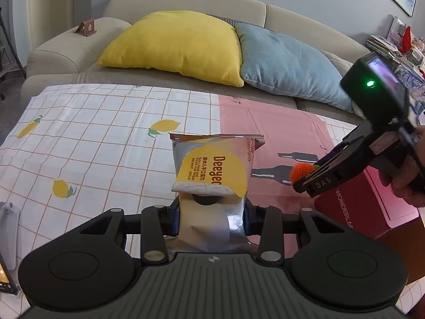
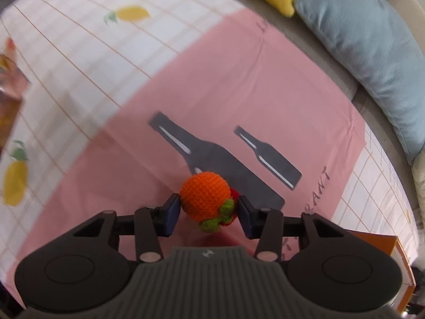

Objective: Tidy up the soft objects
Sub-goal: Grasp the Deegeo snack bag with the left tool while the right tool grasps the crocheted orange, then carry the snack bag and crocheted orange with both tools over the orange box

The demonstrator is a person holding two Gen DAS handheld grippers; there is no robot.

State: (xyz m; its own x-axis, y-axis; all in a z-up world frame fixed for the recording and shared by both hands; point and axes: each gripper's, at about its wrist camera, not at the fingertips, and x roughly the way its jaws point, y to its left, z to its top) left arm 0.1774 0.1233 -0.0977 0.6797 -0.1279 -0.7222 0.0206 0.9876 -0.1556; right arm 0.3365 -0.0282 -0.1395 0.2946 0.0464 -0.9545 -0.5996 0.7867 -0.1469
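Note:
My left gripper is shut on a silver and yellow pack of wet wipes and holds it upright above the lemon-print cloth. My right gripper is shut on an orange crocheted ball with green and red trim, held above the pink cloth with black bottle prints. In the left wrist view the right gripper shows at the right with the orange ball at its tip.
A beige sofa stands behind the table with a yellow cushion and a blue cushion. A red box marked WONDERLAND sits at the right. An orange box edge shows at the lower right.

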